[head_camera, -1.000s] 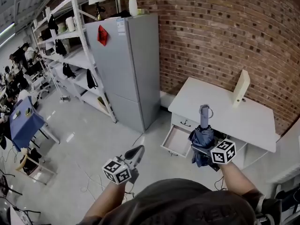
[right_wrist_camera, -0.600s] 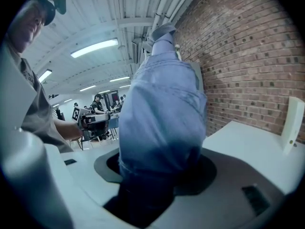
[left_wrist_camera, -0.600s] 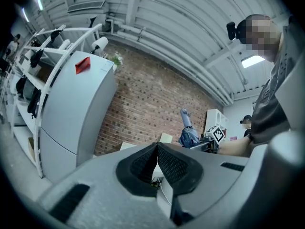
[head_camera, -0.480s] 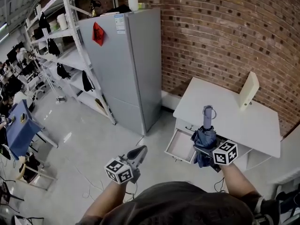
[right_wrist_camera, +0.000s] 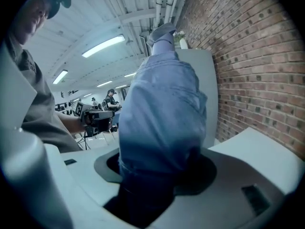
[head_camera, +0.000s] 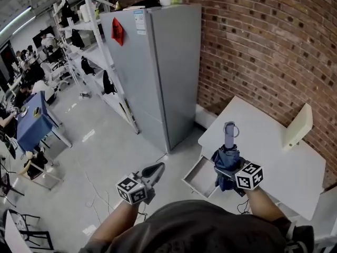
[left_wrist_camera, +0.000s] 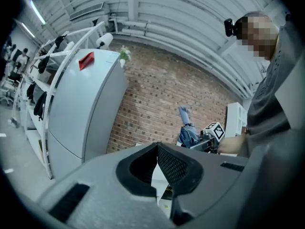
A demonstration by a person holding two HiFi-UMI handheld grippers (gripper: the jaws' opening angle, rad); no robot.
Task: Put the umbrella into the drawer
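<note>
A folded blue umbrella stands upright with its grey handle on top, and my right gripper is shut on its bundled fabric. It hangs over the front edge of the white desk, just right of the open drawer, which looks empty. The umbrella fills the right gripper view between that gripper's jaws. My left gripper is held out over the floor left of the drawer, shut with nothing in it. The umbrella also shows in the left gripper view.
A tall grey fridge stands left of the desk against the brick wall. A cream board leans at the desk's back. White shelving runs along the left, with a blue table and people further off.
The fridge and desk have come closer and shifted in the head view. Both grippers have travelled with the person toward the drawer. The umbrella stays gripped and the left gripper stays shut.
</note>
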